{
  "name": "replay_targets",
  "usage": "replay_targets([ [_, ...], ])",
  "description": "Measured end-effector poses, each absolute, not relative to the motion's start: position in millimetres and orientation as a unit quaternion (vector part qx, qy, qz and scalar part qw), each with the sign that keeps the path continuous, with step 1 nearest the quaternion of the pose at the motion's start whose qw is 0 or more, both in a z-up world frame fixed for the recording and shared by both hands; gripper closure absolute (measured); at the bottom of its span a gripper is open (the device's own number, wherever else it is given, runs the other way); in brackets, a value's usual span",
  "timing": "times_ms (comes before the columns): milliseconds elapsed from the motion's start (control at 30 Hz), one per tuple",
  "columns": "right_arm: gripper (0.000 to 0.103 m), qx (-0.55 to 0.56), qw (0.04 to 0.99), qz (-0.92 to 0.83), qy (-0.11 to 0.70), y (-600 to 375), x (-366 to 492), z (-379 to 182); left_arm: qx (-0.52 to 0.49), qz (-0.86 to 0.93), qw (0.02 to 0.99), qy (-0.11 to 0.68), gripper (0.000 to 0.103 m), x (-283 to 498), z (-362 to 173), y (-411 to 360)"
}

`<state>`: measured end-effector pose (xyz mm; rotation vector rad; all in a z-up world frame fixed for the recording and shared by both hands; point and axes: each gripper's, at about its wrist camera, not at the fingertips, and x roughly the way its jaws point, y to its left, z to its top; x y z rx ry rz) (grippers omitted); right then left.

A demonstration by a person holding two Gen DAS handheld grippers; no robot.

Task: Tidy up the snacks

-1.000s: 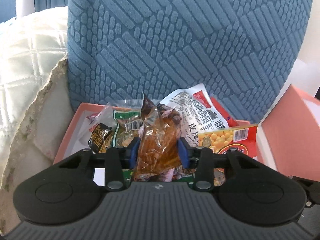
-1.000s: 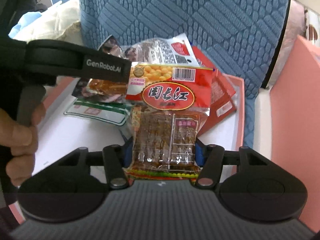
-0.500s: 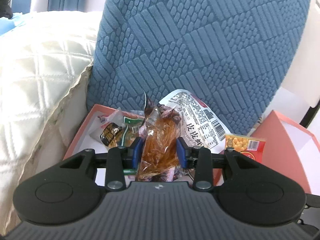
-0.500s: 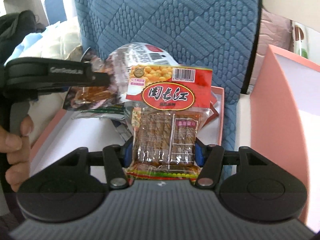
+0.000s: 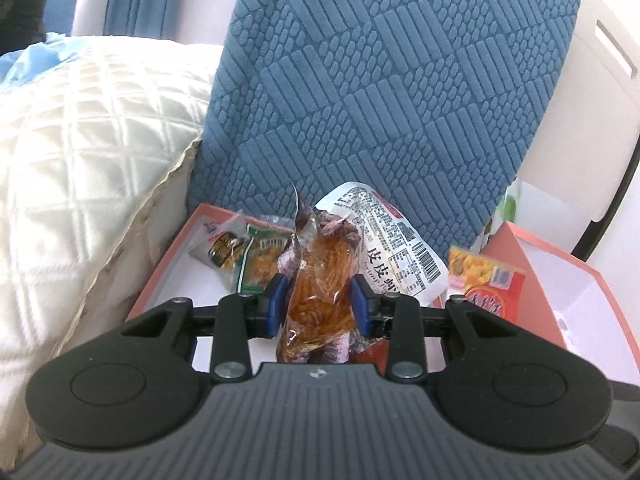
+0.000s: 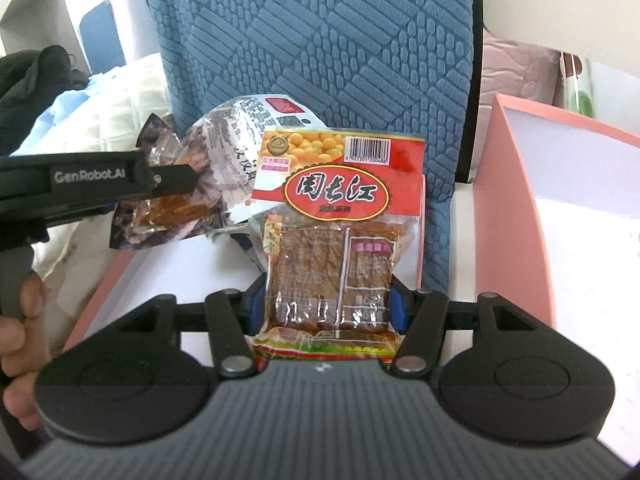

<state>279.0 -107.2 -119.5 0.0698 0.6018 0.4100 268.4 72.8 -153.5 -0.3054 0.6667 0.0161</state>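
My left gripper (image 5: 319, 304) is shut on a clear packet of orange-brown snack (image 5: 320, 280) and holds it above the pink box (image 5: 160, 268). It also shows from the side in the right wrist view (image 6: 176, 216). My right gripper (image 6: 326, 308) is shut on a red dried-tofu packet (image 6: 332, 240), held upright above the same box (image 6: 420, 216); this packet shows at the right in the left wrist view (image 5: 480, 280). A white printed packet (image 5: 392, 248), a green packet (image 5: 256, 264) and a small dark packet (image 5: 224, 250) lie in the box.
A blue textured cushion (image 5: 380, 100) stands behind the box. A white quilted pillow (image 5: 80, 160) lies to the left. A second pink box (image 6: 560, 220) with a white inside stands to the right. A hand (image 6: 20, 340) holds the left gripper's handle.
Both grippers have risen and drawn back from the box, each with its packet. The red packet has moved to the right in the left wrist view.
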Motion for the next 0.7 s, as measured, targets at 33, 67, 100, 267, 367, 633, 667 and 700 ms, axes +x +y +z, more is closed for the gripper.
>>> replay_targets([
  [33, 0.043, 0.036, 0.935, 0.200, 0.291, -108.6, 275.3, -118.6, -0.153, 0.007, 0.932, 0.328, 0.063, 264.5, -153.5, 73.9],
  [67, 0.043, 0.034, 0.937, 0.198, 0.287, -110.0, 270.1, -117.8, -0.157, 0.008, 0.931, 0.330, 0.064, 259.5, -153.5, 74.9],
  [100, 0.043, 0.028, 0.939, 0.194, 0.284, -110.4, 265.9, -117.1, -0.160, 0.008, 0.930, 0.330, 0.064, 254.2, -153.4, 75.5],
  [267, 0.043, 0.017, 0.941, 0.200, 0.271, -112.6, 250.4, -107.0, -0.178, 0.009, 0.927, 0.332, 0.066, 229.3, -148.7, 79.4],
  [367, 0.043, 0.016, 0.941, 0.205, 0.267, -117.1, 241.4, -100.9, -0.187, 0.011, 0.927, 0.324, 0.069, 215.8, -142.2, 78.0],
  [633, 0.043, 0.022, 0.939, 0.200, 0.277, -138.1, 221.2, -96.1, -0.186, 0.017, 0.926, 0.329, 0.088, 194.7, -142.9, 55.7],
  [667, 0.043, 0.025, 0.939, 0.199, 0.279, -140.4, 220.0, -98.2, -0.187, 0.014, 0.924, 0.333, 0.088, 194.6, -145.2, 53.7],
  [700, 0.043, 0.023, 0.939, 0.199, 0.280, -141.9, 218.1, -100.6, -0.188, 0.011, 0.922, 0.337, 0.088, 194.4, -147.5, 52.1],
])
